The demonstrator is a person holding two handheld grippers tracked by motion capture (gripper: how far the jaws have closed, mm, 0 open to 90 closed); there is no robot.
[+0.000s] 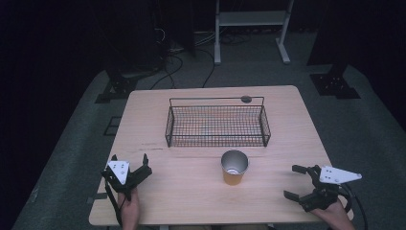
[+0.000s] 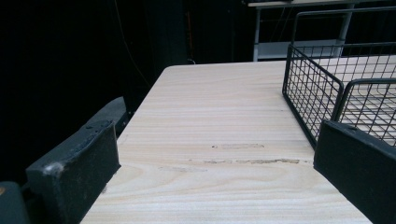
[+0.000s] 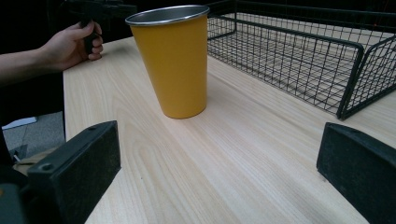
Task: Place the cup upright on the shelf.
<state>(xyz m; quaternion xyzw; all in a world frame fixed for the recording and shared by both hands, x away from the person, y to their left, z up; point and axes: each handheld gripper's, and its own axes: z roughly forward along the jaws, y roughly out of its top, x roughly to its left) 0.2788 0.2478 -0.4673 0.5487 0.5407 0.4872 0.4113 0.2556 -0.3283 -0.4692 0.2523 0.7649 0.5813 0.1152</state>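
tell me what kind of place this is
Probably a lab or recording room: a bare wooden table with a wire basket and yellow cup, cables on grey floor, dark stands behind.

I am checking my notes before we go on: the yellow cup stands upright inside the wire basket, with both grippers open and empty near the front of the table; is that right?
Not quite. The yellow cup stands upright on the table in front of the wire basket, not inside it, as the high view shows. The rest holds: the left gripper and right gripper are open and empty near the table's front.
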